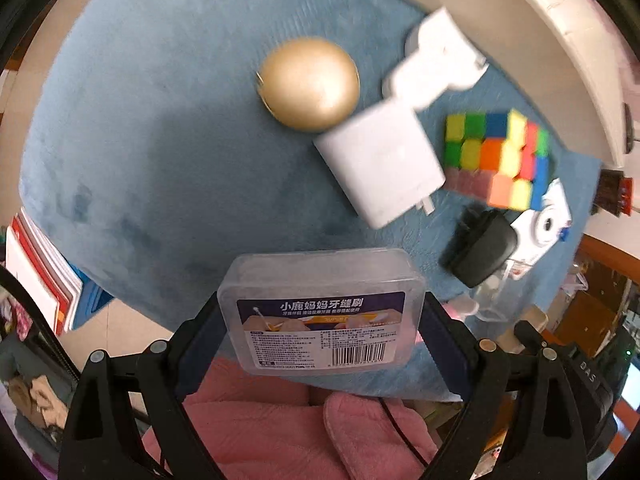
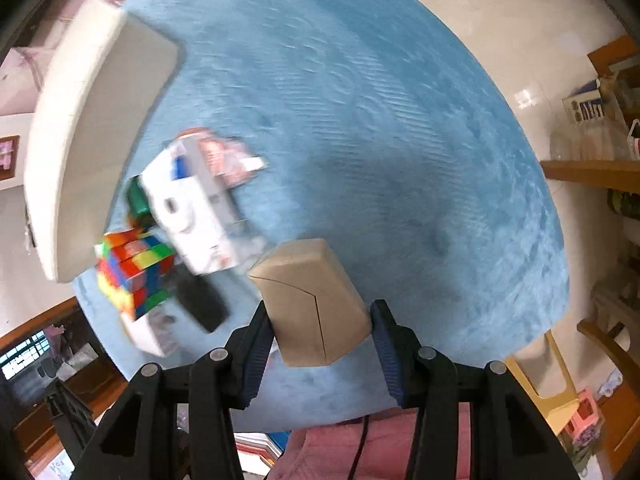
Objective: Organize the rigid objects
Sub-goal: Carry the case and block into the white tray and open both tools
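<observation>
Left gripper [image 1: 322,336]: two black plastic arms with triangular cut-outs are showing; round silver screws are sitting on the linkage joints; the fingers [image 1: 446,344] are wearing dark blue ribbed pads; white lettering is appearing on a black part at the right edge; a thin black cable is trailing below. Right gripper [image 2: 320,344]: the same black frame with triangular openings is showing; silver screws are marking four joints; blue ribbed pads are lining the fingers [image 2: 384,340]; a black cable is running beneath.
</observation>
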